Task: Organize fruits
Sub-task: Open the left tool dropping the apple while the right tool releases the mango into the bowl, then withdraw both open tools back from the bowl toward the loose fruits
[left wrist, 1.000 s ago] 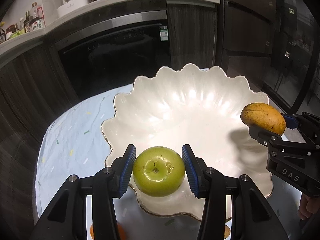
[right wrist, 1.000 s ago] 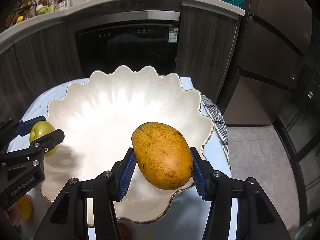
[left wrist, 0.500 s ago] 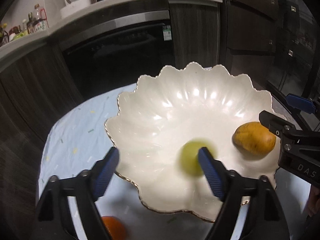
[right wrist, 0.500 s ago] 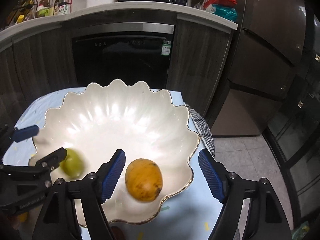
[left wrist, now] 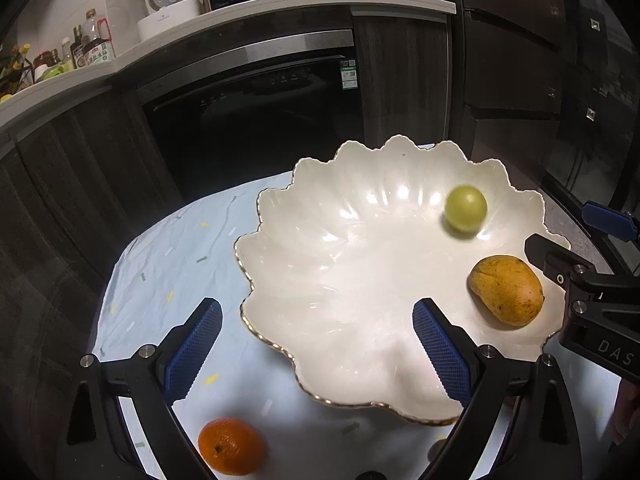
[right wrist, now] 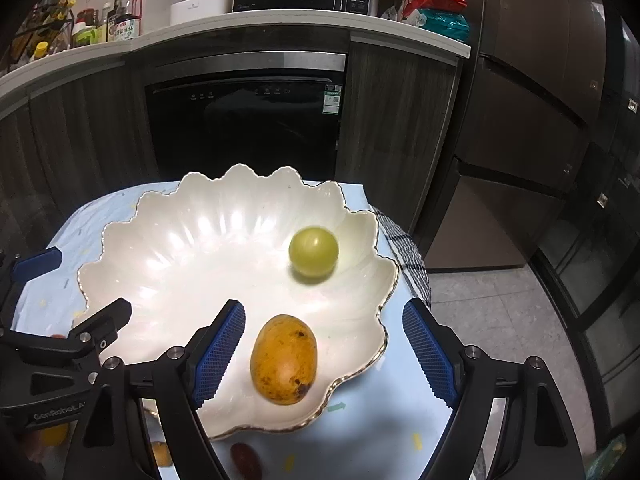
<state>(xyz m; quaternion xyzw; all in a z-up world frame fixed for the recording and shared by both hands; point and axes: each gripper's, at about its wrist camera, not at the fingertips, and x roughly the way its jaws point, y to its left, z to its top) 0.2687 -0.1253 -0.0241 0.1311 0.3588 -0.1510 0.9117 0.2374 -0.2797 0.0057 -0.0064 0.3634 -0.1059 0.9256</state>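
A white scalloped bowl with a gold rim [left wrist: 276, 200] [right wrist: 120, 232] stands on the light blue tablecloth. A green apple [left wrist: 466, 209] [right wrist: 313, 253] lies blurred at the bowl's far right side. A yellow mango [left wrist: 507, 290] [right wrist: 284, 359] lies in the bowl near its right rim. My left gripper [left wrist: 318, 354] is open and empty above the bowl's near rim. My right gripper [right wrist: 324, 354] is open, with the mango lying loose below and between its fingers. An orange [left wrist: 231, 446] lies on the cloth in front of the bowl.
Small fruits lie on the cloth near the bowl's front: a dark red one [right wrist: 245, 460], a brownish one [right wrist: 162, 454] and a yellow one [right wrist: 52, 434]. A checked cloth [right wrist: 404, 248] hangs at the table's right edge. A dark oven [left wrist: 256, 112] and cabinets stand behind.
Both grippers opened and drew back and up. The apple dropped into the bowl and rolled to its far right side. The mango dropped and lies near the right rim.
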